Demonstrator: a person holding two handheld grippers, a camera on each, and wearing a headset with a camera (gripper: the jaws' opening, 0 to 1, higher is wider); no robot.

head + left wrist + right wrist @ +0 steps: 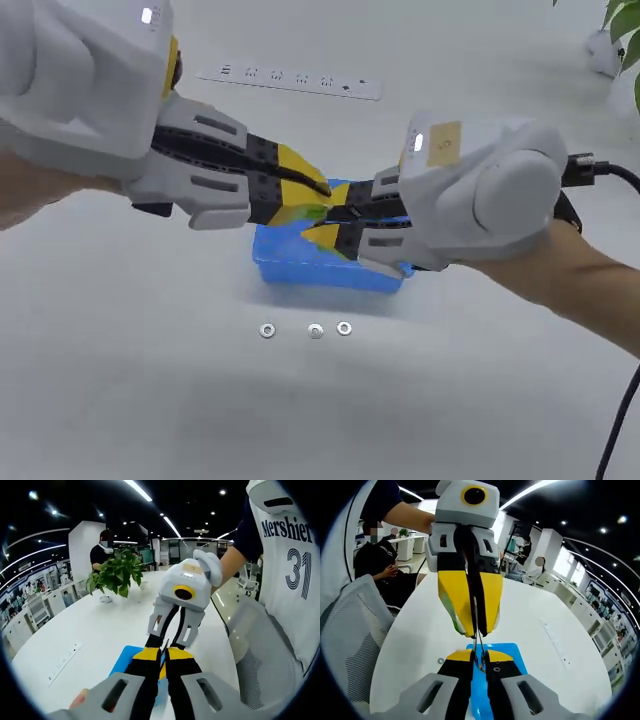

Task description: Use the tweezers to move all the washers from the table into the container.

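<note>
Head view: the left claw (pixel 322 200) enters from 9 o'clock and the right claw (pixel 335 222) from 3 o'clock. Their yellow tips meet over the blue container (pixel 300 262).

Right gripper view: the thin metal tweezers (pixel 478 635) run from between the left claw's jaws into the right claw's jaws. Both claws are pressed together on the tweezers, one at each end.

Three washers (pixel 316 331) lie in a short row on the white tabletop (pixel 150 380), at 6 o'clock of the container and just clear of it. Whether the container holds any washers cannot be told.

A white power strip (pixel 290 80) lies at 12 o'clock, well apart.

Left gripper view: a potted plant (pixel 117 572) stands at 10 o'clock. The person's white jersey (pixel 287 565) reads "Mershier" above "31". A pale sticker (pixel 445 143) on the right claw's housing is illegible.
</note>
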